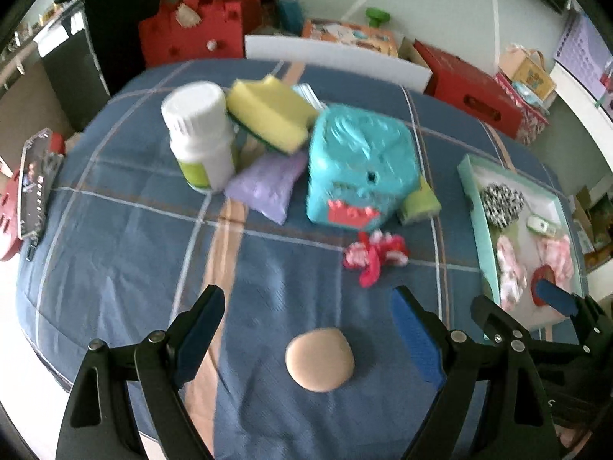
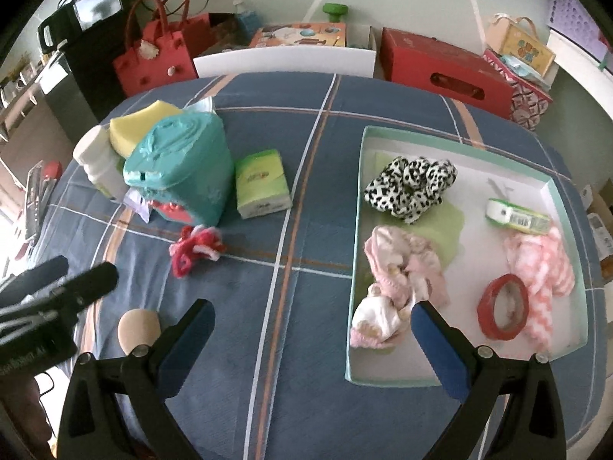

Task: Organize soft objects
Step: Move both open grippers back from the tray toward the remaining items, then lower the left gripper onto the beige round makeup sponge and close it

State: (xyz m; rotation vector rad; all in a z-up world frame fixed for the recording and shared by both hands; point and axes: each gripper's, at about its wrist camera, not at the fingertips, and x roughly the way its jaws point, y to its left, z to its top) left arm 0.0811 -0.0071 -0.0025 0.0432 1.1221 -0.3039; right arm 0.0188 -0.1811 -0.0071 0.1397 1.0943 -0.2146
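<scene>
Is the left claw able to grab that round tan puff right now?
Probably yes. The left claw is wide open and empty, and the round tan puff lies alone on the blue checked cloth just below its tips, with nothing in between or on top.

A white bottle [image 1: 199, 134] with a green label stands near the far left corner of the blue checked tablecloth [image 2: 314, 402]. Past the far edge of the table sit a red handbag [image 2: 157, 53], a white board [image 2: 283, 60] and a red cardboard box [image 2: 440, 65]. A black remote control [image 1: 36, 184] lies at the left edge.
</scene>
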